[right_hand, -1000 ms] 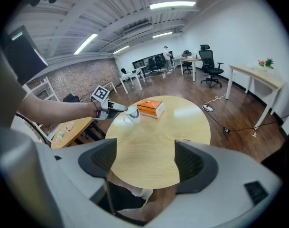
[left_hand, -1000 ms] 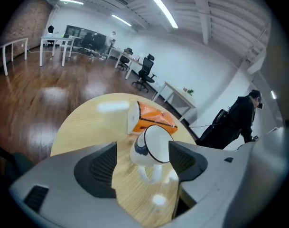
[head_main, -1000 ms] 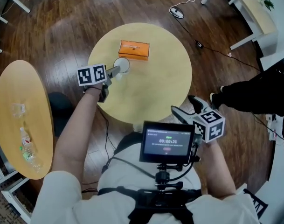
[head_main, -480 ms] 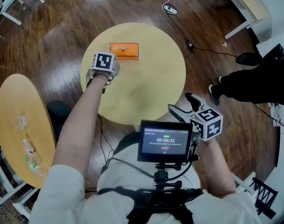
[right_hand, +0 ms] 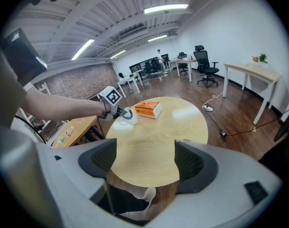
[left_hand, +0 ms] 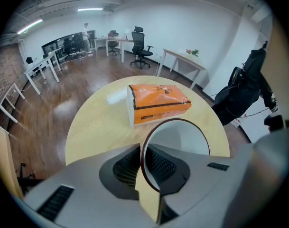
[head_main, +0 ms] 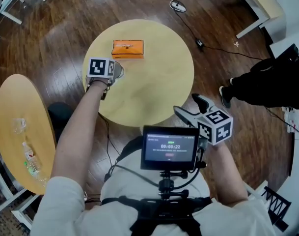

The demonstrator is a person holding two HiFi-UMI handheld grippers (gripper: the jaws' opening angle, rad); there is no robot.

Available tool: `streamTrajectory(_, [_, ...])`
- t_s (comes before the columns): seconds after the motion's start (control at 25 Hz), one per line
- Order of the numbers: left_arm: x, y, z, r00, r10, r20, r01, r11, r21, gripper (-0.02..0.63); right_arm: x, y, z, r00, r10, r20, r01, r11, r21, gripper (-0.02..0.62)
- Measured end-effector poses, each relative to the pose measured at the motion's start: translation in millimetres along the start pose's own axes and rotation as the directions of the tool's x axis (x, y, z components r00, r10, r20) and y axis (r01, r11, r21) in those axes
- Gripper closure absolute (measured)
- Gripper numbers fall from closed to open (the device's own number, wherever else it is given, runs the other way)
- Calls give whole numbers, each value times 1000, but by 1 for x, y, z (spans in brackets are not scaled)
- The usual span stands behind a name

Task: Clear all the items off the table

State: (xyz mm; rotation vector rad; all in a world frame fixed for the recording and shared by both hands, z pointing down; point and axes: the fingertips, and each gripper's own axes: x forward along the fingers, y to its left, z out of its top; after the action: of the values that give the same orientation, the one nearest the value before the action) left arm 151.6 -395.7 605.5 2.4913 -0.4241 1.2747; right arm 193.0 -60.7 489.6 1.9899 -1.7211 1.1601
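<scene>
One cup, rim pinched in left gripper; tissue pack just beyond

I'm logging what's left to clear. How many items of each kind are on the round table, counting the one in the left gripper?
Orange tissue pack: 1
White cup, pinched by its rim in the left gripper: 1
Total: 2

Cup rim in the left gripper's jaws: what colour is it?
Dark reddish-brown, on a white cup; left gripper view shows it best.
</scene>
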Motion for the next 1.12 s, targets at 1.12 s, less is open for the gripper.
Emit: streamTrajectory(1.12, [-292,-41,-228,921,371,119,-279,841,-463,581,-66,95,-60,890,426,-159,-453,796,-402,207])
